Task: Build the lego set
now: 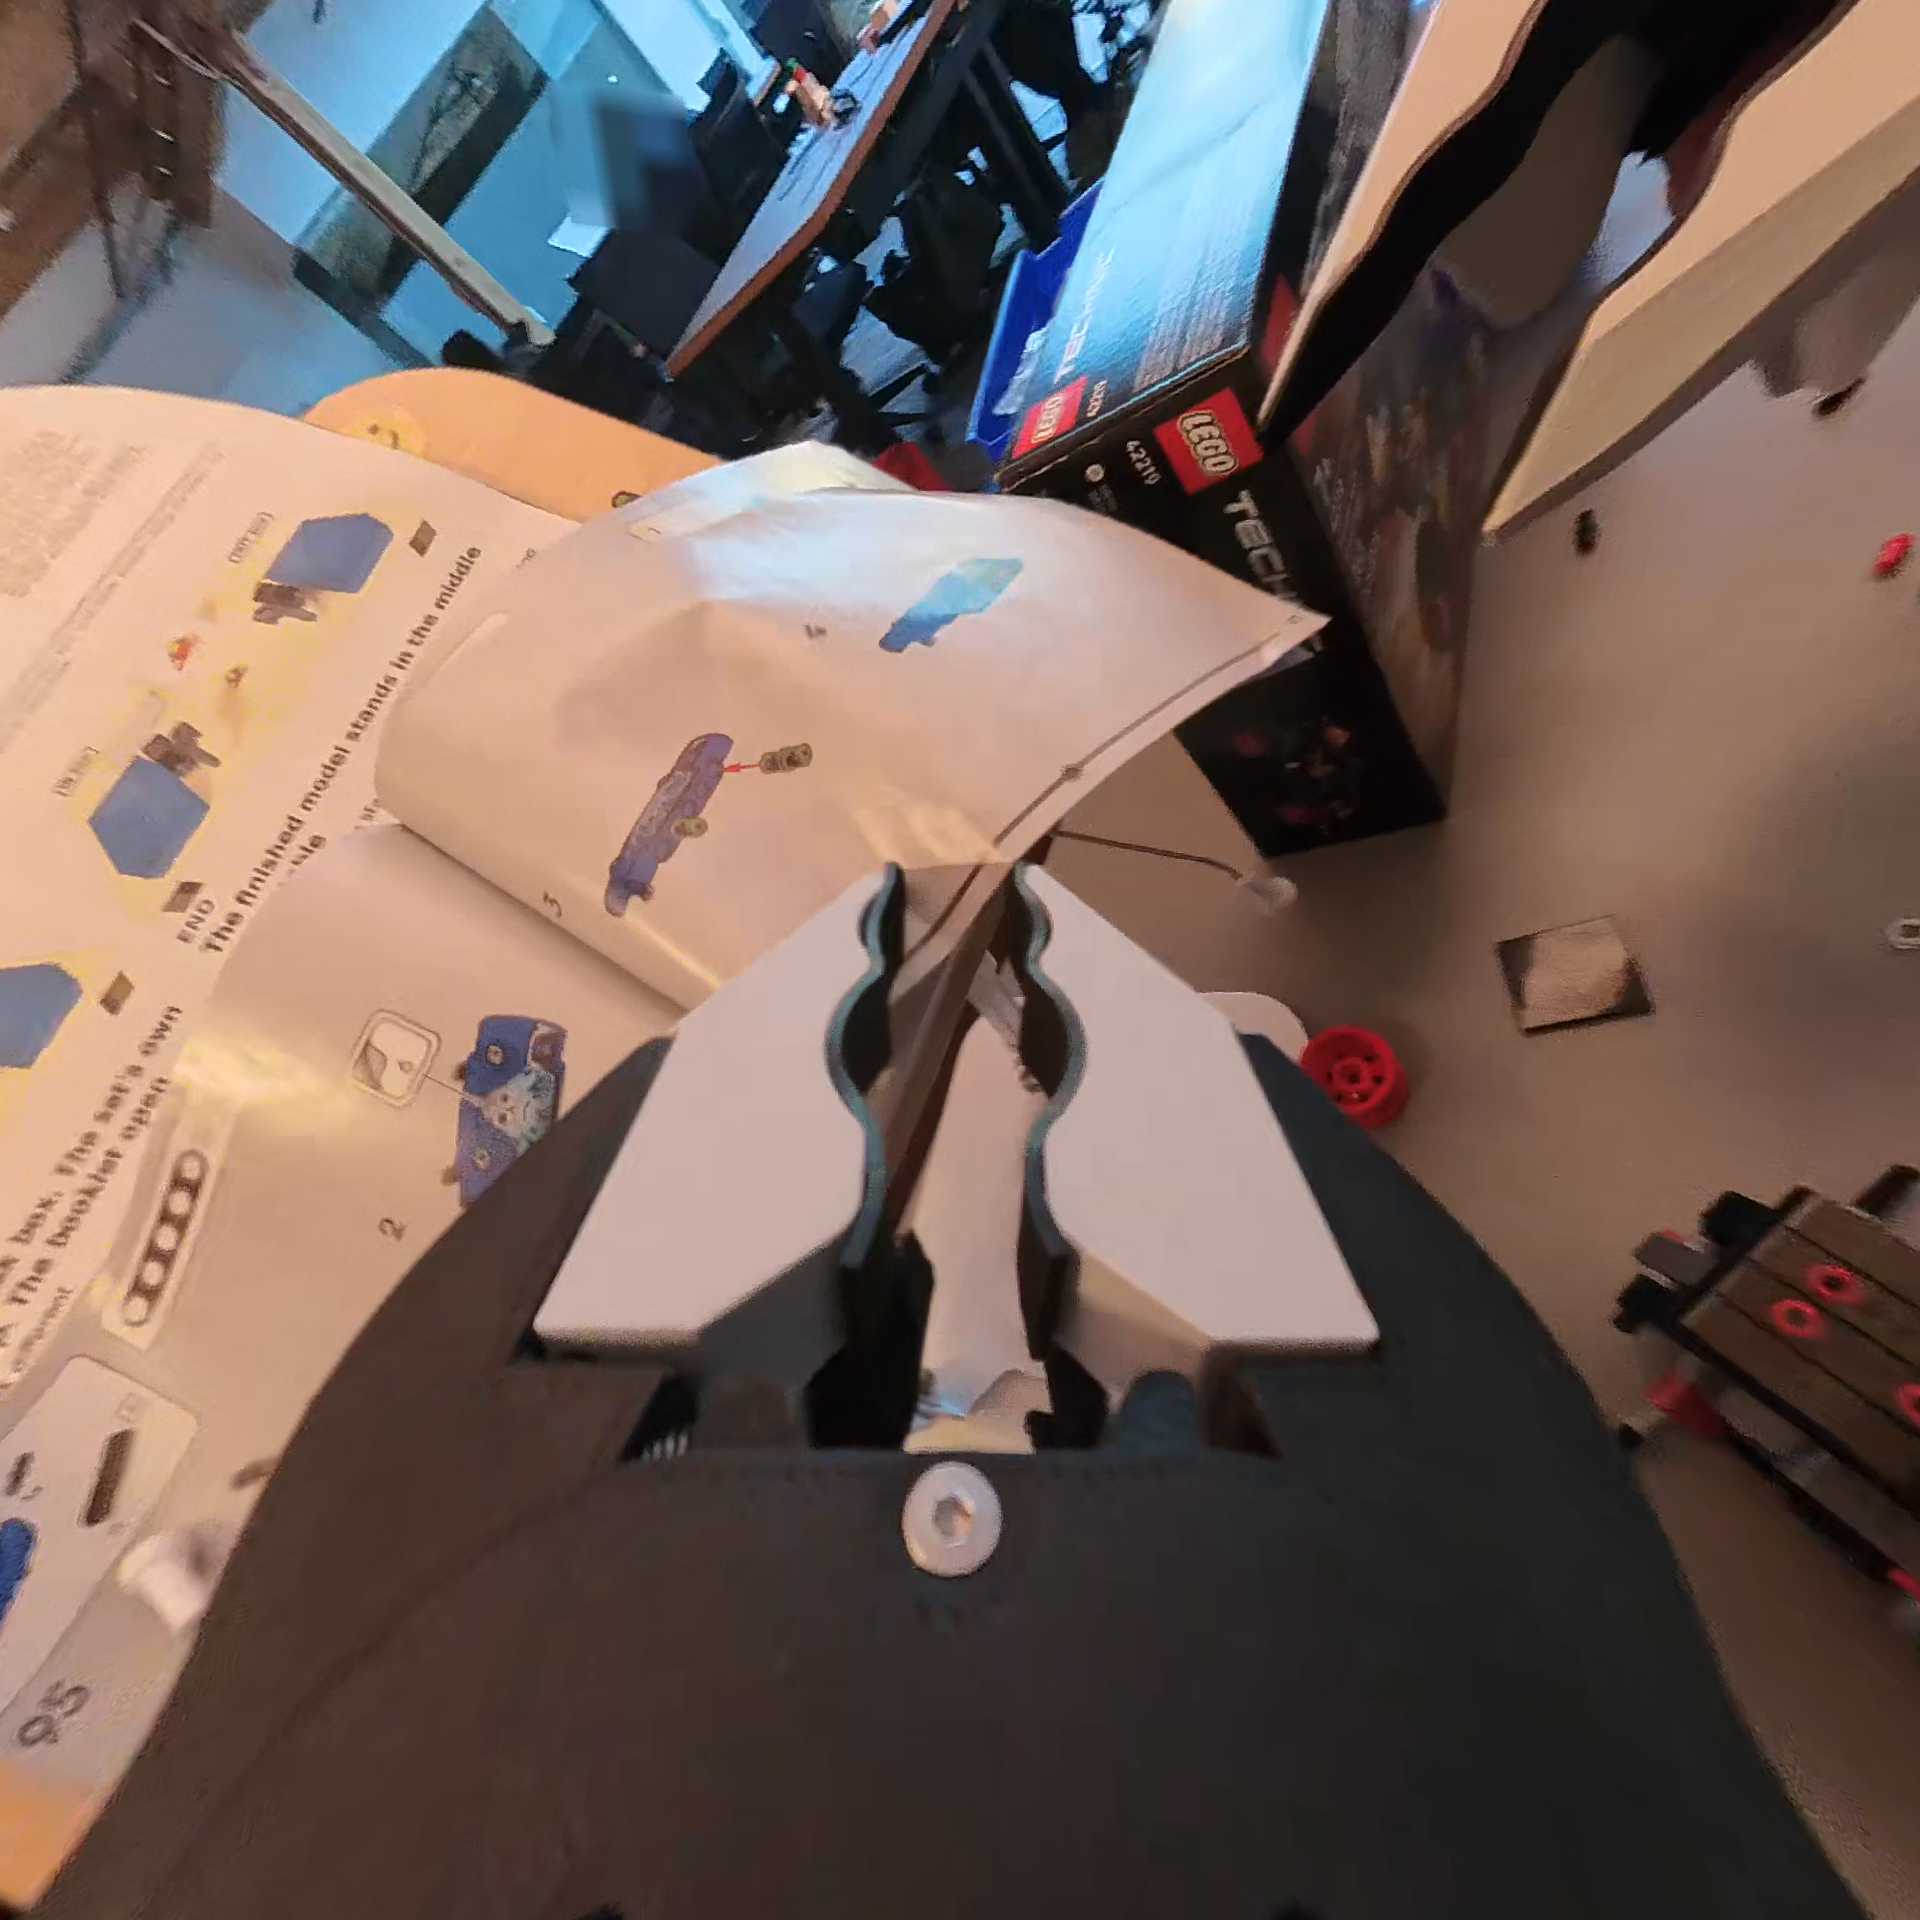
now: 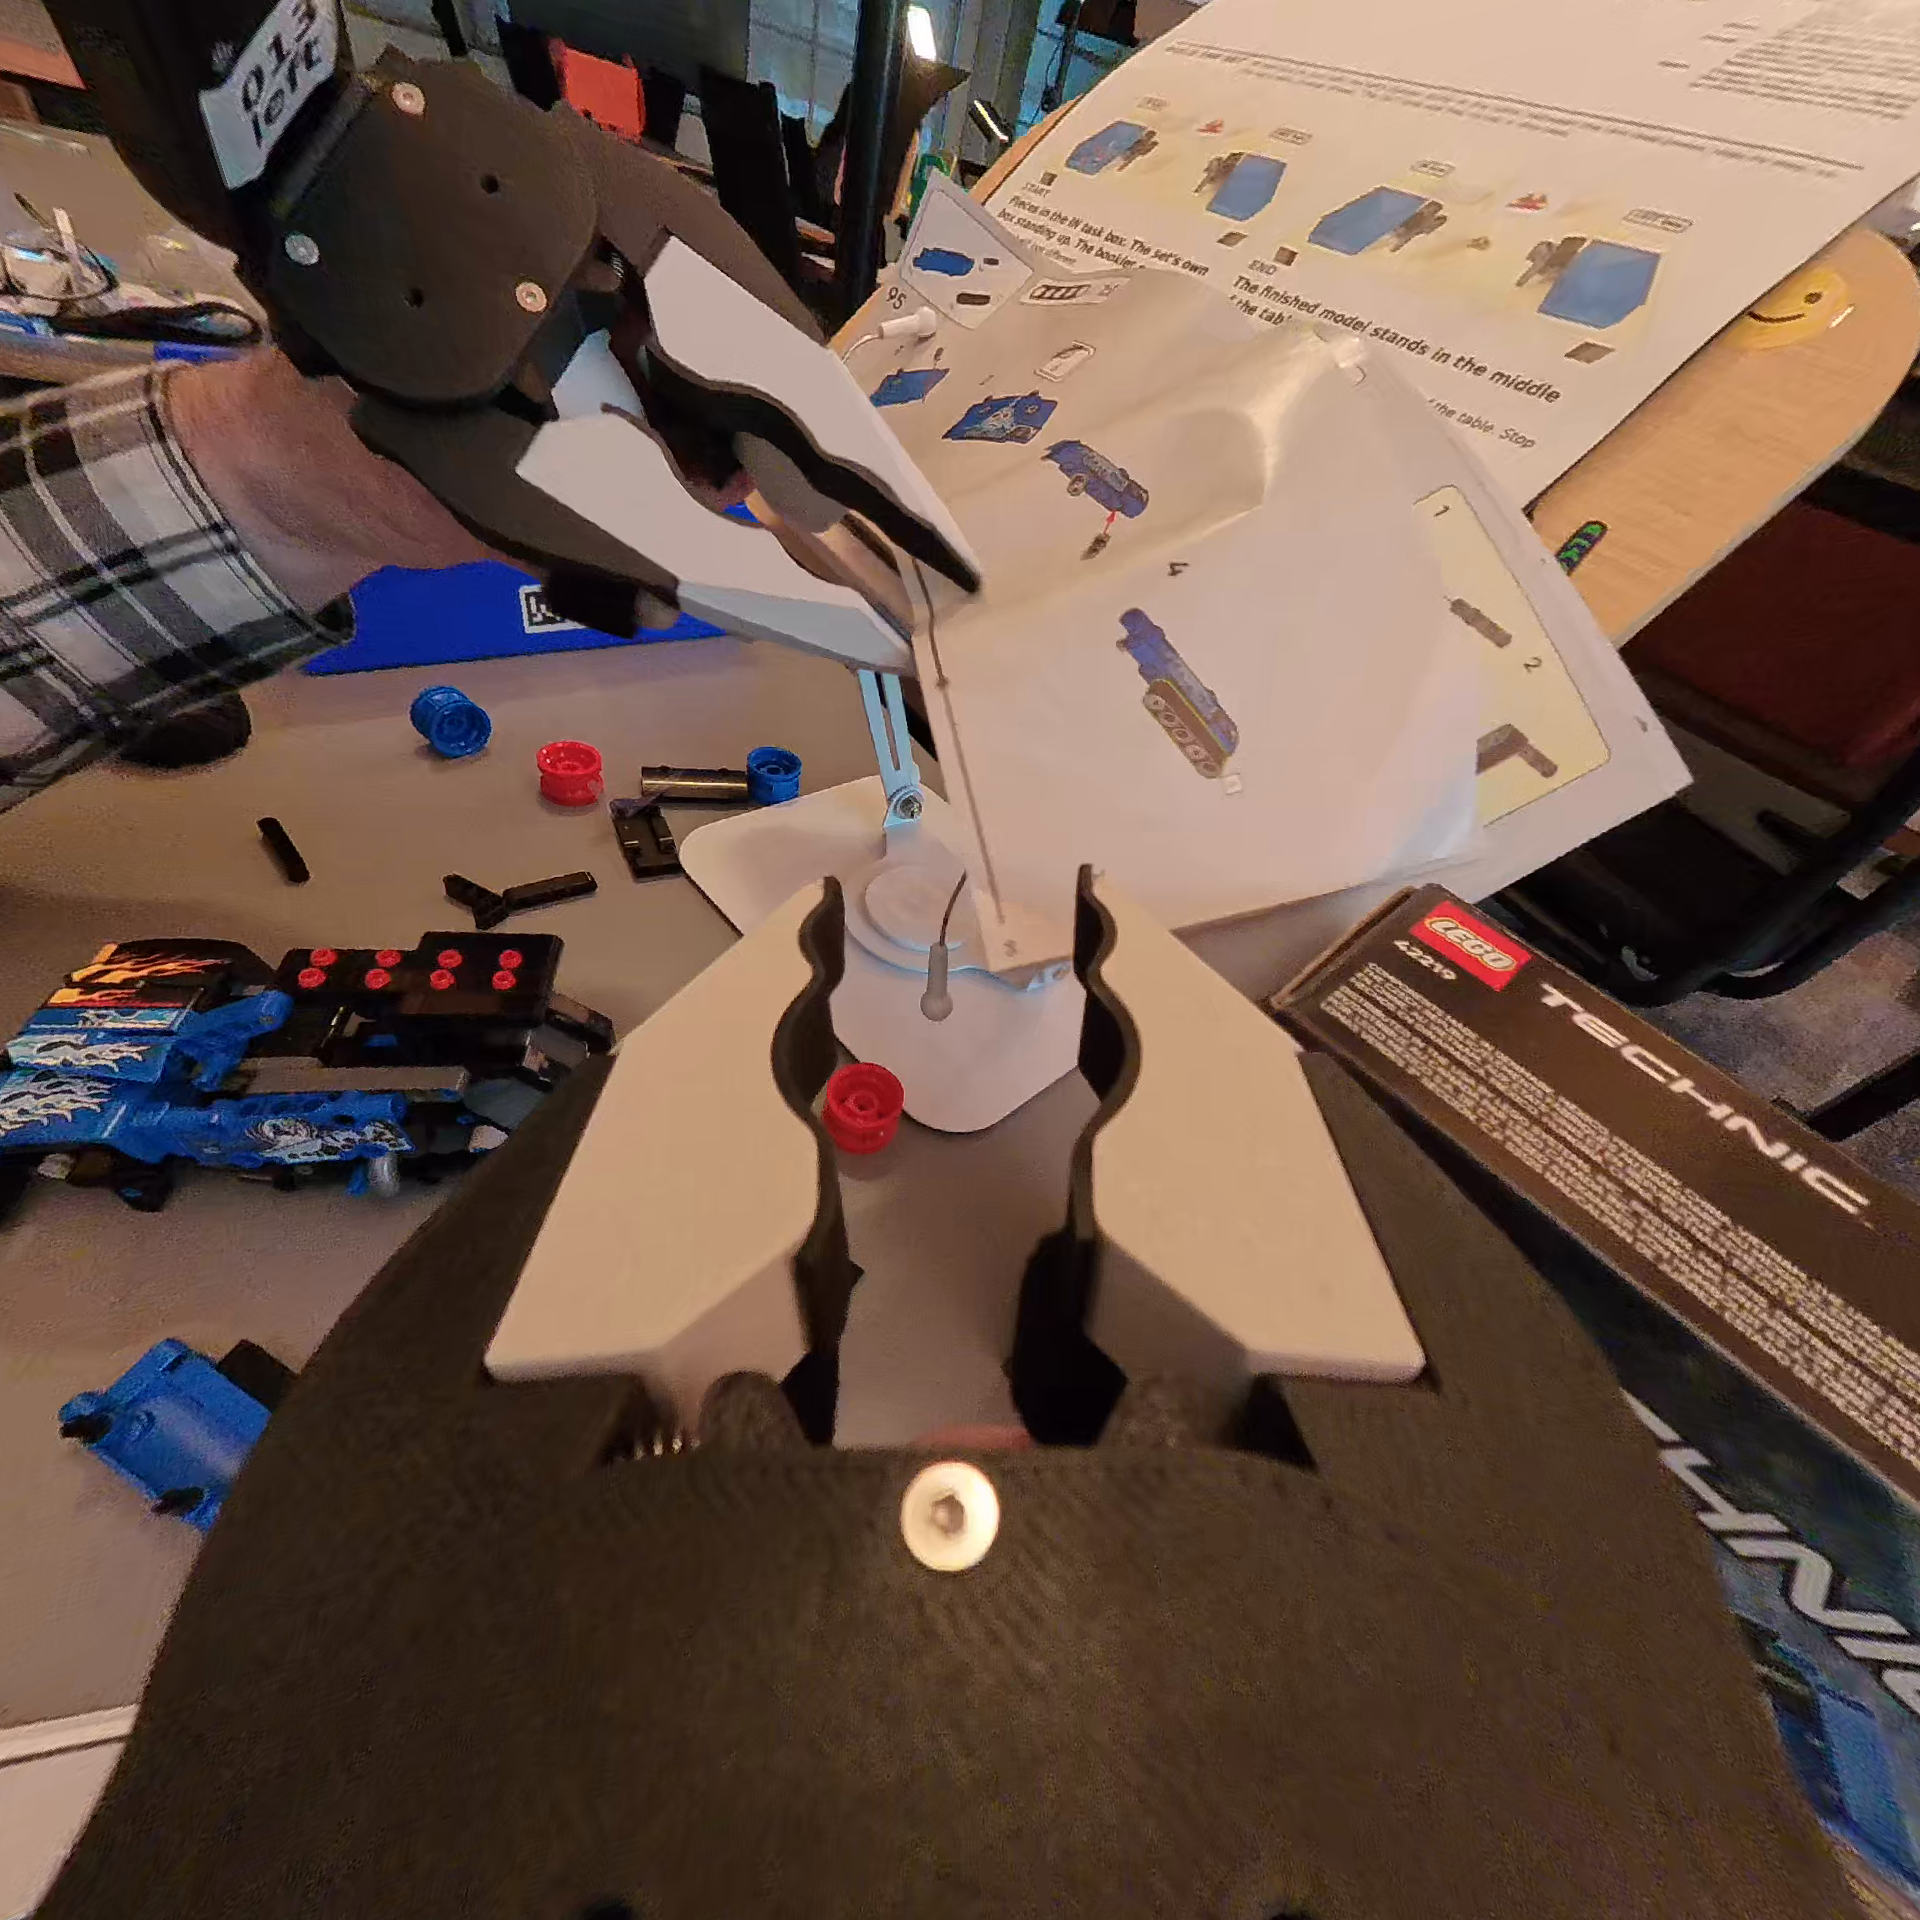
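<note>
Partly built truck on the table, and you are turning a booklet page.

Going left to right in the right wrist view: the blue and black truck body (image 2: 281, 1060) lies near the table's (image 2: 260, 1299) left edge, several panels and red pegs already on it, but no wheels. Loose hubs, a blue hub (image 2: 450, 720) and a red hub (image 2: 569, 771), and black pieces lie scattered behind it, so most of the build looks left to do. Your left gripper (image 2: 914, 613) is nearly closed, pinching the edge of a booklet page (image 2: 1195, 727) on its white stand (image 2: 935, 987). Your right gripper (image 2: 951, 904) hangs wide open, holding nothing. The set's box (image 2: 1621, 1122) lies at the right edge.
</note>
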### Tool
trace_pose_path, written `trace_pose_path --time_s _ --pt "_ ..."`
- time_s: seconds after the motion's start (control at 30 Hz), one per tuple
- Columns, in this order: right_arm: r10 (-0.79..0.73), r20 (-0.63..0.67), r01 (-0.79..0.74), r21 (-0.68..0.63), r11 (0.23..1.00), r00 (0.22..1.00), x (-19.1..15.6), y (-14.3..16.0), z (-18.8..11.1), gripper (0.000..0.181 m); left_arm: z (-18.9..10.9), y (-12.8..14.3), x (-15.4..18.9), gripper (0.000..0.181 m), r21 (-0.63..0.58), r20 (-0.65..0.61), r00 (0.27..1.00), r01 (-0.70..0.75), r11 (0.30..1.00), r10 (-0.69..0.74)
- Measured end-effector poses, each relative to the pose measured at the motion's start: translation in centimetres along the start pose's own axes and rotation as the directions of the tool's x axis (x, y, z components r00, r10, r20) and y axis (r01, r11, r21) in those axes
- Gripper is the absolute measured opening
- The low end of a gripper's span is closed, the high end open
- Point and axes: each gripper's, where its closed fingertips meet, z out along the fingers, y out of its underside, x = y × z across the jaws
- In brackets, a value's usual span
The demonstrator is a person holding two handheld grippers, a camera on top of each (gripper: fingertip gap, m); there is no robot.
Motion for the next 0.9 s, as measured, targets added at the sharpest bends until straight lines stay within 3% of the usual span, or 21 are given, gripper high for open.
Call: trace_pose_path --time_s 0.07,0.37,0.5,0.7,0.8,0.9 --pt "0.01 0.001 -0.01 0.0 1.0 1.0 0.1 0.2 0.0 0.043 -0.7 -0.2 0.0 0.0 0.031 -0.045 0.998 0.054 0.998 -0.053" --pt "-0.01 0.022 0.01 -0.016 1.0 1.0 -0.8 -0.1 0.9 0.043 -5.5 0.6 -2.7 0.0 0.131 -0.164 0.946 0.302 0.944 -0.28" --pt "-0.057 0.052 0.059 -0.032 0.998 0.997 -2.0 -1.5 2.7 0.043 -7.6 2.7 -5.1 0.009 0.112 -0.104 0.932 0.357 0.927 -0.347" --pt "-0.077 0.009 0.077 -0.07 0.995 0.997 -1.1 -2.6 5.4 0.045 -9.1 4.4 -6.9 0.054 0.099 -0.057 0.904 0.428 0.898 -0.424" --pt "-0.071 -0.032 0.069 -0.074 0.995 0.997 -0.2 -2.3 5.9 0.046 -9.1 4.3 -6.8 0.055 0.108 -0.076 0.898 0.439 0.892 -0.433" --pt "-0.088 -0.054 0.082 -0.096 0.992 0.995 0.3 -1.3 6.2 0.047 -9.0 4.2 -7.0 0.042 0.126 -0.077 0.892 0.452 0.883 -0.446"
